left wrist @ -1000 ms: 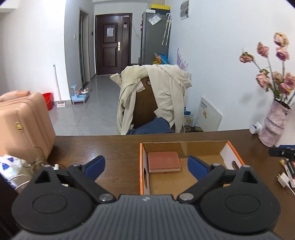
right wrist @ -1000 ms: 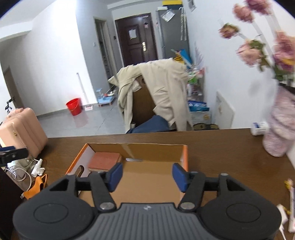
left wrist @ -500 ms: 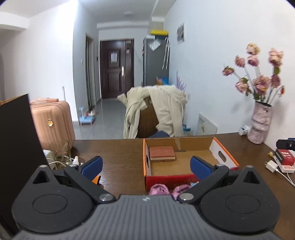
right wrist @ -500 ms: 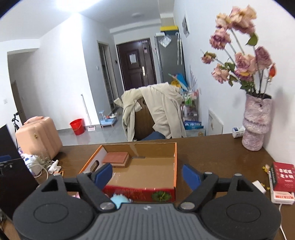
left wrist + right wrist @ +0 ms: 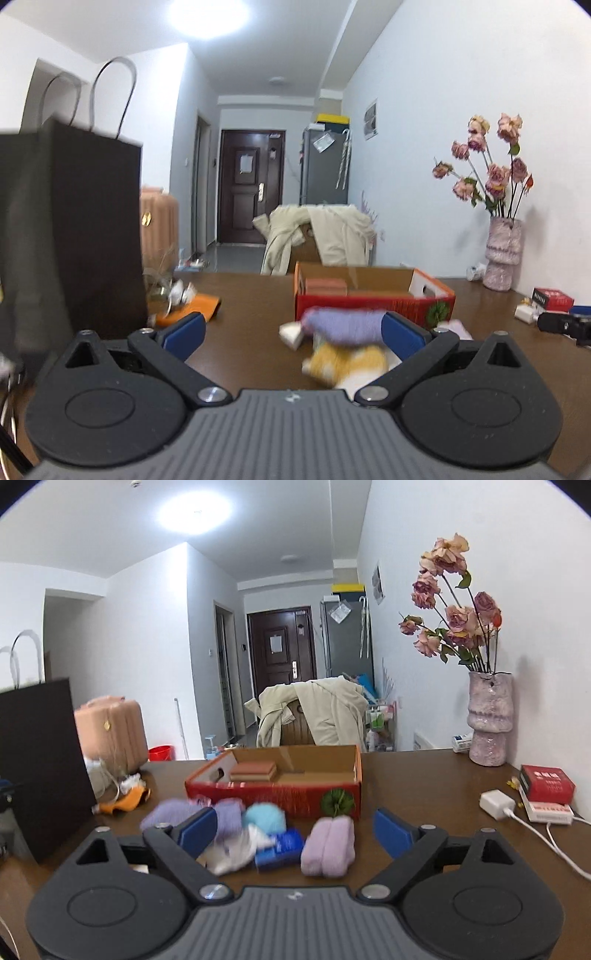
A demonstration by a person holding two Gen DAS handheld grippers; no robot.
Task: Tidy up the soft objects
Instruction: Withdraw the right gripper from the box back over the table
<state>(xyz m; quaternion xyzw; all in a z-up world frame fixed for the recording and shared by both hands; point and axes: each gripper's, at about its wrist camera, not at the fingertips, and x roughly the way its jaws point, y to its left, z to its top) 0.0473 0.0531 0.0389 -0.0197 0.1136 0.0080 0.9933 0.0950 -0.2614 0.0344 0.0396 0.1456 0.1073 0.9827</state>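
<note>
**Soft bundles heaped before the cardboard box, both grippers wide and empty**

At the left edge of the brown surface (image 5: 424, 782) stands a tall black paper bag (image 5: 70, 229), with an orange item (image 5: 201, 306) and some tangled white clutter just beside its base. The left gripper (image 5: 291, 332) hovers low over the surface, its blue-padded fingers (image 5: 183, 332) well apart and clamped on nothing; a blurred lavender bundle (image 5: 343, 325) and a yellow-and-white soft item (image 5: 347, 363) lie ahead of it, near its right finger.

Behind them, toward the far edge, sits the open cardboard box (image 5: 273, 794) with red printed sides, a reddish-brown folded piece (image 5: 253, 770) resting in its far left corner. In front of the box, seen from the right wrist, the soft things cluster: a purple bundle (image 5: 173, 812), a light blue ball (image 5: 264, 818), a white cloth (image 5: 236, 853), a blue packet (image 5: 279, 849) and a lilac rolled towel (image 5: 328, 845).

The right gripper (image 5: 295, 829) faces this heap, its fingers (image 5: 195, 829) opening, with the pile between them but untouched.

Toward the right edge lie a white charger (image 5: 496, 803), a red box (image 5: 546, 782), and a pink vase (image 5: 487, 720) of dried roses at the wall.
</note>
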